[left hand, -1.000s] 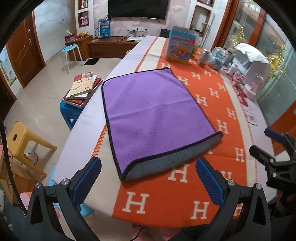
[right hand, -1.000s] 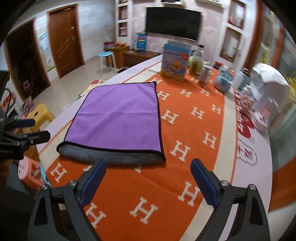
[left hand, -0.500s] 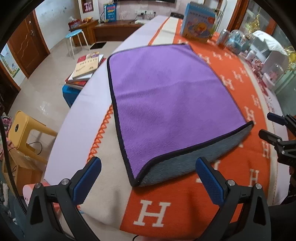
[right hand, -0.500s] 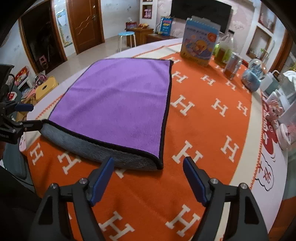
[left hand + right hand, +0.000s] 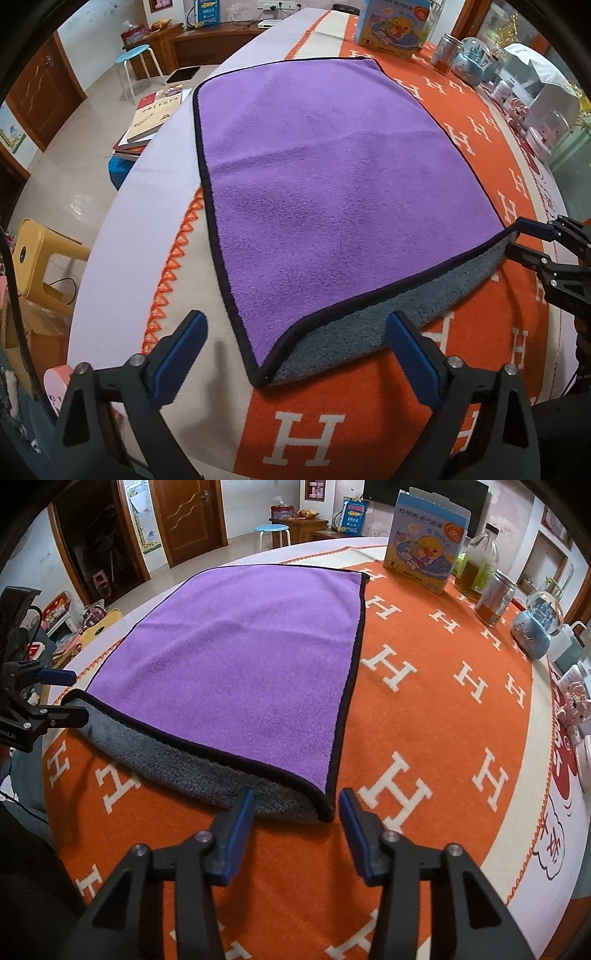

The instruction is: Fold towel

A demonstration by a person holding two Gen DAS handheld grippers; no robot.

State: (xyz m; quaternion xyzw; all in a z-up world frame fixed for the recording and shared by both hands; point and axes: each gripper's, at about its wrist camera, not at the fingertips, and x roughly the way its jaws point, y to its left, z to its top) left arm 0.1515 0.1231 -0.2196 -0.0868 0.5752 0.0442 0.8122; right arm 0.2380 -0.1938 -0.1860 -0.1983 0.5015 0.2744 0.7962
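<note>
Towel (image 5: pixel 332 177) lay flat on the orange H-patterned tablecloth (image 5: pixel 325 435), purple side up with black piping, already doubled so that its grey underside (image 5: pixel 369 332) showed along the edge nearest you. That near edge sat close to the tabletop's near edge, and the towel's left side ran along the cloth's cream border beside the orange zigzag stitching (image 5: pixel 173 266).

Your left gripper (image 5: pixel 295 354) hovered low over the towel's near left corner, its blue-padded fingers (image 5: pixel 181 354) spread wide apart with the corner lying between them, and nothing was clamped. Your right gripper (image 5: pixel 295 812) was at the near right corner, jaws parted but narrower, straddling the black-piped corner and the grey layer beneath; the pads did not appear to press the fabric.

From the left wrist view, your right gripper (image 5: pixel 517 240) reached in from the right, with its fingertips at the towel's right corner, one finger above the fabric edge and one below. From the right wrist view, your left gripper (image 5: pixel 70 694) sat likewise at the left corner.

Toward the far edge of the tabletop stood a blue duck-print box (image 5: pixel 424 542), a bottle (image 5: pixel 478 565), a glass jar (image 5: pixel 495 598) and a snow globe (image 5: pixel 539 624), all well apart from the towel.
</note>
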